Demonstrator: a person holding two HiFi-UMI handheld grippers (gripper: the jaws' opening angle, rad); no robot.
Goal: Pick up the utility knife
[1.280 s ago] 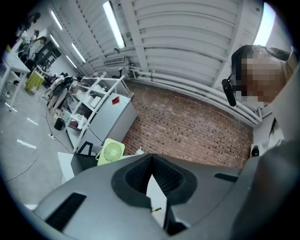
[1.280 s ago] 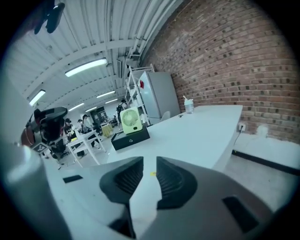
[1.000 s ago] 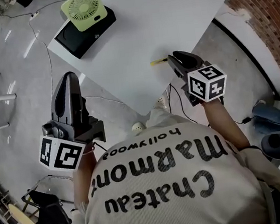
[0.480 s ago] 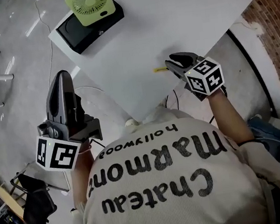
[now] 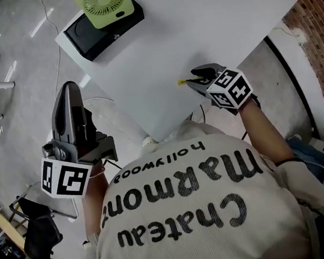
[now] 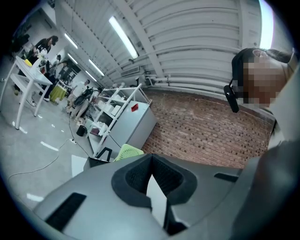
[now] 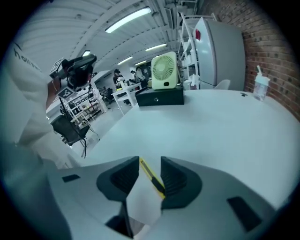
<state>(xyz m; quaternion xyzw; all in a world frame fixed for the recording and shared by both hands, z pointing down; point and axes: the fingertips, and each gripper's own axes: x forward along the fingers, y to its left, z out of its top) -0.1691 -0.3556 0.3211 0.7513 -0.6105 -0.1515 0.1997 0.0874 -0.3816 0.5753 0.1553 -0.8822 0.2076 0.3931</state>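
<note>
White table (image 5: 207, 20): right claw (image 7: 149, 160), just widened, straddles utility knife (image 7: 153, 178) (shirt (image 5: 189, 210): "Chateau Marmont").

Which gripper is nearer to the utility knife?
Right. The right gripper, jaws just opened wider, straddles the utility knife; the left gripper is beside the table, far from it.

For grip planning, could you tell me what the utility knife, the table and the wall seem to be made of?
Utility knife: probably plastic, smooth yellow casing with a dark strip. Table: likely laminate or painted board, plain white, faintly glossy, no grain. Wall: brick, matte red-brown courses with visible mortar lines.
</note>
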